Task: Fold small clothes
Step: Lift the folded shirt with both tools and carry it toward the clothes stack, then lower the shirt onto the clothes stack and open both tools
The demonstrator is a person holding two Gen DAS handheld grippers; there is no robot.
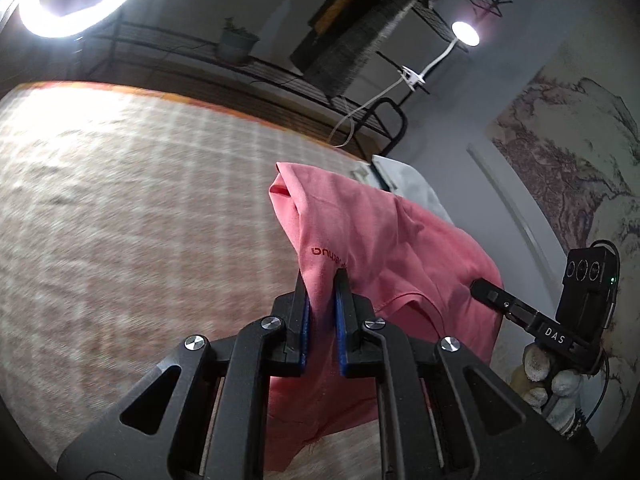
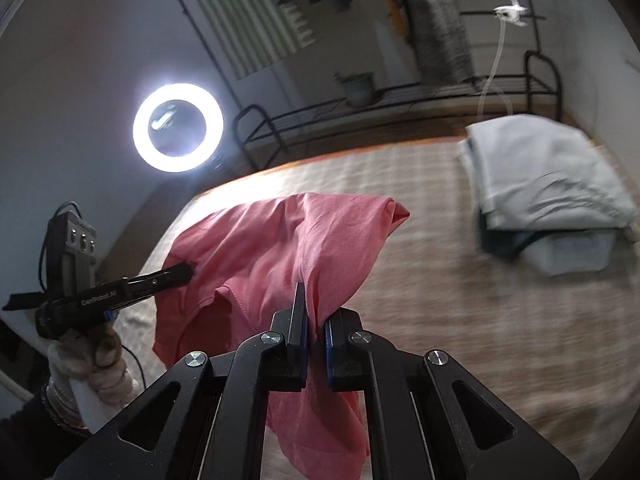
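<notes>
Item: pink T-shirt (image 1: 384, 240), cotton-type knit, small.
Handling (est.): light, limp, no stiffness; sagged and bunched wherever unsupported. Not fragile. Likely to slide between pads if pinched thin. Best taken at hem or shoulder seams w/ a gathered fold of cloth, two holds well apart so fabric spreads flat.

Nearest: left gripper (image 1: 323, 276) clenched on a bunched fold of shirt, just below red printed lettering; cloth ran down between blue pads (image 1: 341, 332) and hung beneath. Right gripper (image 2: 316, 300) likewise clamped on a gathered ridge of same shirt, loose tail dangling under fingers.

Mid: shirt held aloft betw. both claws, draped as a slack sheet, neckline opening visible on lower side; not resting on surface except poss. lowest hem, cannot tell.

Below/behind: checked cloth-covered bed or table (image 1: 120, 200), orange edge at far side.

Far: stack of folded grey garments (image 2: 548, 172) near far right corner of that surface, well apart from shirt. Ring light (image 2: 178, 126) beyond far edge.
</notes>
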